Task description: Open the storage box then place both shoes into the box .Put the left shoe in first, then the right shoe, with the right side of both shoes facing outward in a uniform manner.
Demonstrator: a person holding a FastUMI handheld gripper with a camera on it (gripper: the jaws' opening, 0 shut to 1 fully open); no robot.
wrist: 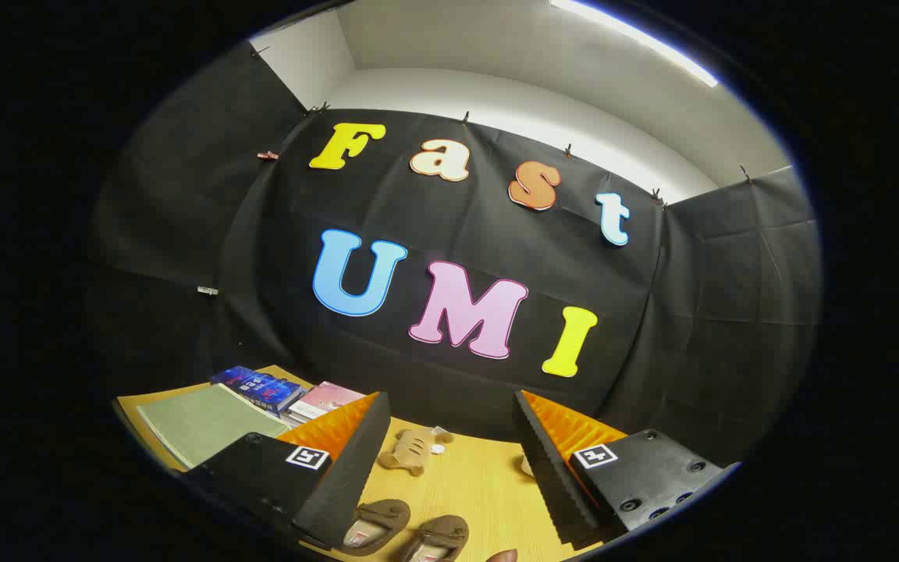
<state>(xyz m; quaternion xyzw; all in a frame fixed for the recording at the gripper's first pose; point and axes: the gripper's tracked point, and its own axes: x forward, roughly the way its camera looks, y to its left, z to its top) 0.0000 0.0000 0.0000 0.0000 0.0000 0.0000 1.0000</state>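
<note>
claw (449,468) wide open, holding nothing | two shoes (406,531) on surface (473,484) between fingers | books (262,390) far left

We've got a light wooden table (465,484) here with a pair of brown open-toe slippers (406,531) side by side at the near end, a small tan plush toy (412,451) further back, and off to one side a grey-green mat (204,421), dark blue books (262,388) and a pink booklet (325,400).
</note>
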